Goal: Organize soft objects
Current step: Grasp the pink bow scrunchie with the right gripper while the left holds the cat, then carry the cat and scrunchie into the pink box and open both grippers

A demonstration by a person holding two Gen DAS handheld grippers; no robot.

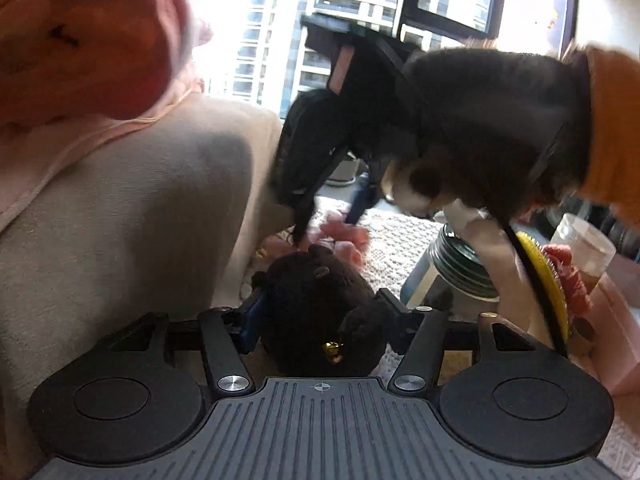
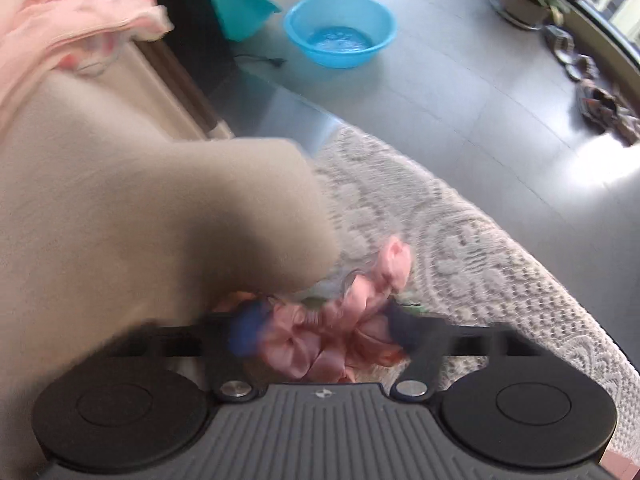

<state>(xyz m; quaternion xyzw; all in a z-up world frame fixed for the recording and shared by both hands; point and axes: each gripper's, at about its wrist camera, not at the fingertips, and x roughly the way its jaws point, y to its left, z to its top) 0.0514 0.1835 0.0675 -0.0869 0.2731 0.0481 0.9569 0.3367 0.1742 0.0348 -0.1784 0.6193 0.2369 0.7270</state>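
In the left wrist view my left gripper (image 1: pixel 320 320) is shut on a dark brown plush toy (image 1: pixel 316 304) with a small gold bell. Beyond it my right gripper (image 1: pixel 320 236), held by an arm in a furry dark sleeve, reaches down onto a pink fabric flower bunch (image 1: pixel 344 236) on the lace cloth. In the right wrist view my right gripper (image 2: pixel 320 324) is closed around the pink fabric flowers (image 2: pixel 340 332); the picture is blurred by motion. A beige cushion (image 2: pixel 140 220) lies close on the left of both views.
A pink blanket (image 1: pixel 80 52) lies over the beige cushion. Glass jars (image 1: pixel 460 272), a yellow brush (image 1: pixel 548 280) and a plastic container (image 1: pixel 580 248) stand at the right. A lace tablecloth (image 2: pixel 460 240) covers the table. A blue basin (image 2: pixel 340 30) sits on the floor.
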